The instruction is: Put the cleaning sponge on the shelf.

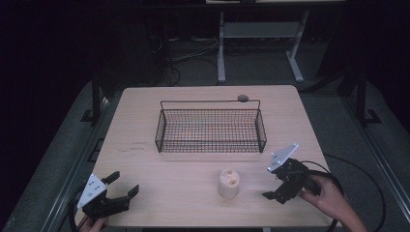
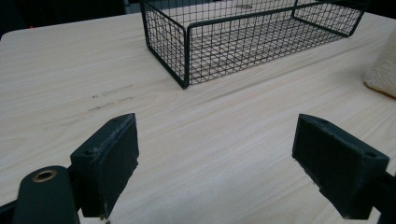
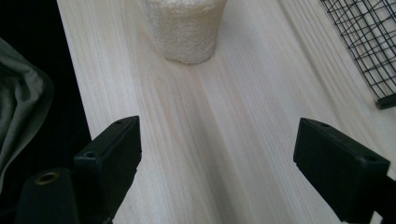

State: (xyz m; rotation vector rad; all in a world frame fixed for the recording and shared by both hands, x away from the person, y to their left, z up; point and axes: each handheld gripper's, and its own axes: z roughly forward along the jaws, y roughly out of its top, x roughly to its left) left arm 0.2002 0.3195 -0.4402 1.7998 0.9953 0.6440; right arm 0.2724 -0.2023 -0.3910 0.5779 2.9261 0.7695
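Pale wooden counter (image 1: 159, 169), lit against a dark room. Near its middle, towards the far side: black wire basket (image 1: 211, 129), upright, long side facing the person, thin handle bar raised along the back edge. A small round grey piece (image 1: 242, 98) at the right end of that bar; nature not discernible.

In front of the basket, right of centre and near the front edge: pale, rough-textured cylindrical object (image 1: 228, 183), standing upright, hollowed at the top. Apart from the basket, bare wood between them.

Left claw (image 1: 124, 185) at the front left corner of the counter, held by a hand (image 1: 93, 224) at the bottom edge. Jaws spread wide, nothing between them, pointing towards the basket. From the left gripper view: near corner of the basket ahead, edge of the pale object at the far right.

Right claw (image 1: 272, 182) just right of the pale object, close beside it but not touching. Held by a hand (image 1: 325, 194) entering from the lower right; black cable (image 1: 367, 179) looping behind. Jaws spread wide, holding nothing. From the right gripper view: pale object straight ahead beyond the jaw tips, bare wood between, corner of the basket at the upper right.

Faint marks (image 1: 137, 146) on the wood left of the basket.
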